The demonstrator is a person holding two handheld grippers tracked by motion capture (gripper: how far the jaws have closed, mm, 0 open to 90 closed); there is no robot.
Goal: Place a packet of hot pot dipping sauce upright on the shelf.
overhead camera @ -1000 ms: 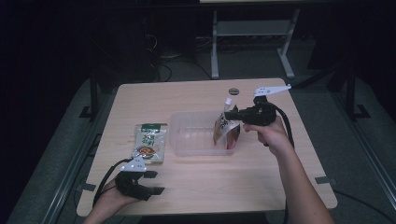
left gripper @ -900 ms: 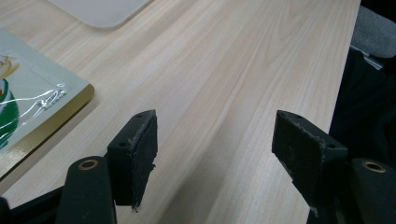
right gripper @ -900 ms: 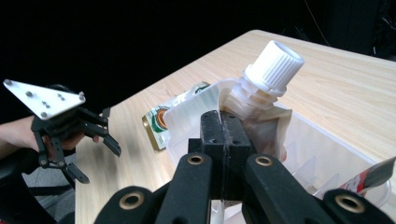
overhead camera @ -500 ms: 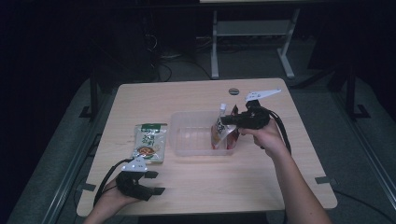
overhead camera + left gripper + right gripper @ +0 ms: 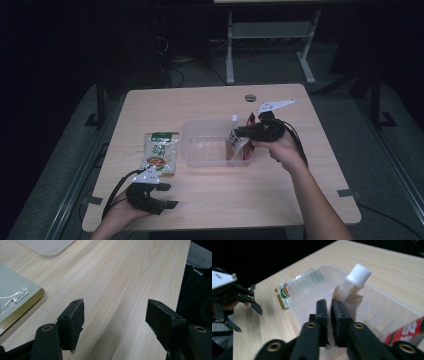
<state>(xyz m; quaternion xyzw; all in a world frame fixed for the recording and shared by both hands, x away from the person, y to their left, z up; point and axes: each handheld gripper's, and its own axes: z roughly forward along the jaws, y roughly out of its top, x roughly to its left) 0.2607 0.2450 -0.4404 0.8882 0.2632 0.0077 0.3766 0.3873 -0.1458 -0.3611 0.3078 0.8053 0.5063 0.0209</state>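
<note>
In the high view the right gripper point(image 5: 240, 132) is reaching over the right end of the clear plastic tub point(image 5: 210, 149), and its dark body is covering the point where its fingertips meet the spouted pouch point(image 5: 235, 142); the pouch is standing in that end of the tub, its white cap poking up just beyond the tips, with a red packet point(image 5: 248, 150) partly hidden behind it. The left gripper point(image 5: 167, 196) is lying low near the table's point(image 5: 210, 102) front edge, well apart from the tub, with the green sachet point(image 5: 160, 152) flat on the wood just ahead of it.

The left gripper view is cutting the sachet point(image 5: 15, 296) off at the frame's left edge and showing a corner of the tub point(image 5: 47, 244) at the top. The left gripper point(image 5: 115, 315) is holding its jaws spread wide over bare wood, gripping nothing.

The right gripper view is blurred. The right gripper's point(image 5: 329, 306) jaws have just been opening, yet a narrow gap is all that is parting them; the pouch's point(image 5: 348, 292) thin edge is sitting between them, and whether the pads are pressing it I cannot tell. The capped spout is rising just above the tips, inside the tub point(image 5: 312, 282)
</note>
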